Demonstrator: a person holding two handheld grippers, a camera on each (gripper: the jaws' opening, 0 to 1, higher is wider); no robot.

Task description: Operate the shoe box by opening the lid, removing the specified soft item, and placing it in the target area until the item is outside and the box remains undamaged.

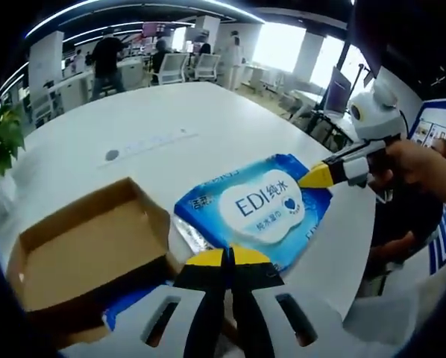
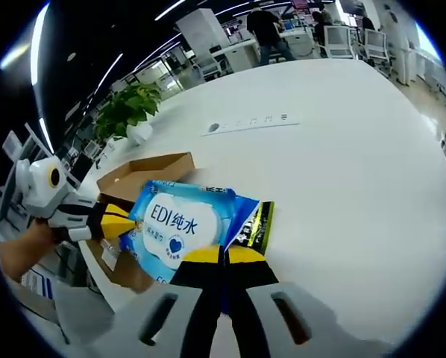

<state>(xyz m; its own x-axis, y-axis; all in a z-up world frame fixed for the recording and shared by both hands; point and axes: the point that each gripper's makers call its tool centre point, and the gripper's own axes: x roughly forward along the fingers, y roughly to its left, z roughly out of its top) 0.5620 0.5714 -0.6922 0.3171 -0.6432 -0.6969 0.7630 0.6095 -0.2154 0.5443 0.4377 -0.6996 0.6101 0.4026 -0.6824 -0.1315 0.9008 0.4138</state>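
A blue and white pack of wet wipes (image 1: 256, 209) hangs just above the white table (image 1: 208, 119), beside an open brown cardboard box (image 1: 81, 246). My left gripper (image 1: 227, 258) is shut on the pack's near edge. In the left gripper view my right gripper (image 1: 318, 177) comes in from the right, held by a hand, and pinches the pack's far corner. In the right gripper view my right gripper (image 2: 223, 256) is shut on the wipes pack (image 2: 180, 222), the left gripper (image 2: 112, 218) grips its other side, and the box (image 2: 145, 168) lies behind it.
A grey socket strip (image 2: 253, 121) lies in the table's middle. A potted plant (image 2: 126, 108) stands at one edge. The table's rim (image 1: 357, 246) runs close by on the right. Office chairs (image 1: 186, 67) and standing people (image 1: 106, 60) are far behind.
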